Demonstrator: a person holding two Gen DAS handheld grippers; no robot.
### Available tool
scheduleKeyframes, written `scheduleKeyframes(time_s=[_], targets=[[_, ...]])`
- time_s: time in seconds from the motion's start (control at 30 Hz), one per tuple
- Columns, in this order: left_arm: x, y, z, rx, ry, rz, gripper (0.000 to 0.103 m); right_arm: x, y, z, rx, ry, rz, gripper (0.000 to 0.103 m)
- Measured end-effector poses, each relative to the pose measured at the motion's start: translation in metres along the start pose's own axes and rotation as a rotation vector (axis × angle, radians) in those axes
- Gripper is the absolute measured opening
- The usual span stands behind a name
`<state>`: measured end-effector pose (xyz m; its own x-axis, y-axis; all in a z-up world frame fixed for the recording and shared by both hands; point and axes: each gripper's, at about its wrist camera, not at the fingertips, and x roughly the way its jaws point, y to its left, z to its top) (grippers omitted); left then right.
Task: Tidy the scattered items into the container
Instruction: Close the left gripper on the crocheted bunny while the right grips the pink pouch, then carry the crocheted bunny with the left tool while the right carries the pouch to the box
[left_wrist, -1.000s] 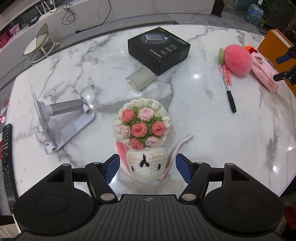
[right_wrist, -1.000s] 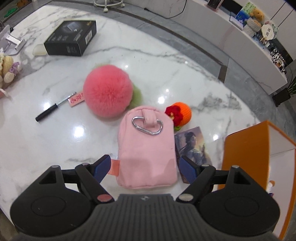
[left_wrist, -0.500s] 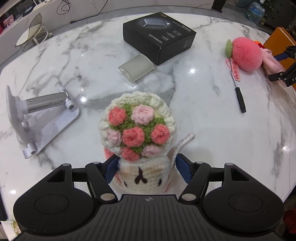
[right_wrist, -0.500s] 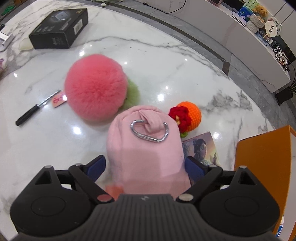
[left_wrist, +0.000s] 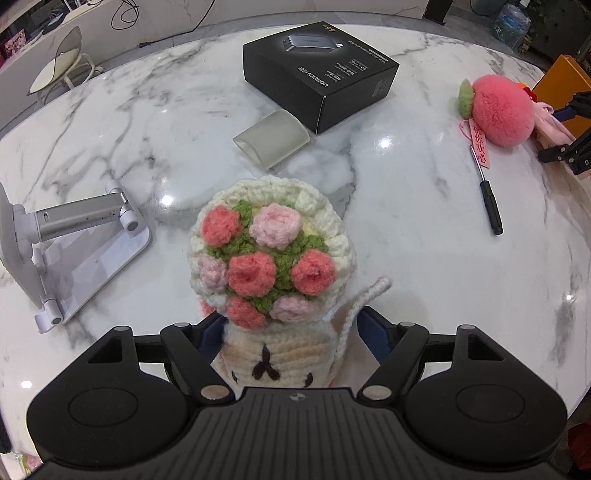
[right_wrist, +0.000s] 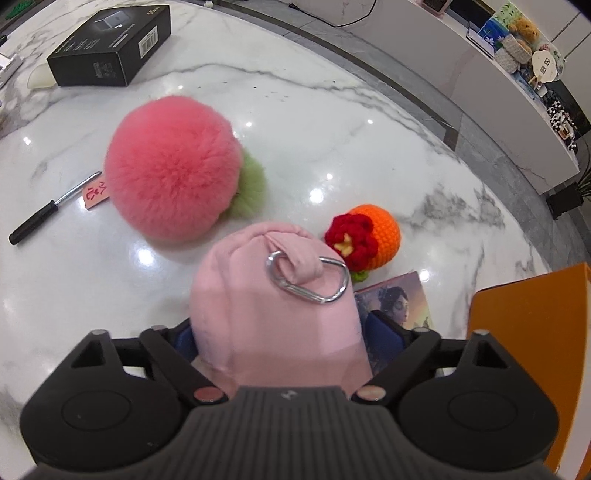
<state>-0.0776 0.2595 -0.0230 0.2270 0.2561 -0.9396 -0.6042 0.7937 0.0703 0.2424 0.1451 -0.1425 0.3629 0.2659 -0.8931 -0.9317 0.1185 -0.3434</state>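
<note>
In the left wrist view, my left gripper has its blue pads on both sides of a crocheted bunny doll with a flower bouquet and holds it. In the right wrist view, my right gripper is closed on a pink pouch with a metal carabiner, raised off the marble table. The orange container stands at the right. A pink fluffy peach plush, an orange crocheted fruit, a picture card and a small screwdriver lie on the table.
A black box, a frosted plastic case and a white phone stand lie on the table in the left wrist view. The peach plush, the screwdriver and the orange container show at its right.
Both grippers moved forward and closed: the left around the bunny doll, the right around the pink pouch, which now sits higher and tilted between the pads.
</note>
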Motion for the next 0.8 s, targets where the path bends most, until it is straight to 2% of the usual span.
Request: scheduleKeyframes(time_s=[0.1, 0.17, 0.23, 0.47, 0.8], targets=[[-0.002, 0.001, -0.001, -0.003, -0.006, 0.006, 0.082, -0.004, -0.002, -0.002, 0.007, 0.001, 0.014, 0.08], [-0.004, 0.002, -0.003, -0.004, -0.007, 0.0, 0.071, -0.005, -0.003, -0.003, 0.008, 0.009, 0.027, 0.074], [-0.007, 0.004, -0.004, -0.006, -0.004, -0.012, 0.067, -0.006, -0.003, -0.006, 0.012, 0.023, 0.044, 0.071], [-0.019, -0.006, -0.013, 0.04, 0.01, -0.026, 0.063, -0.017, 0.003, -0.012, 0.015, 0.041, 0.07, 0.066], [-0.058, -0.018, -0.007, 0.085, -0.034, -0.006, 0.062, -0.062, -0.001, -0.012, 0.019, -0.018, 0.053, 0.065]])
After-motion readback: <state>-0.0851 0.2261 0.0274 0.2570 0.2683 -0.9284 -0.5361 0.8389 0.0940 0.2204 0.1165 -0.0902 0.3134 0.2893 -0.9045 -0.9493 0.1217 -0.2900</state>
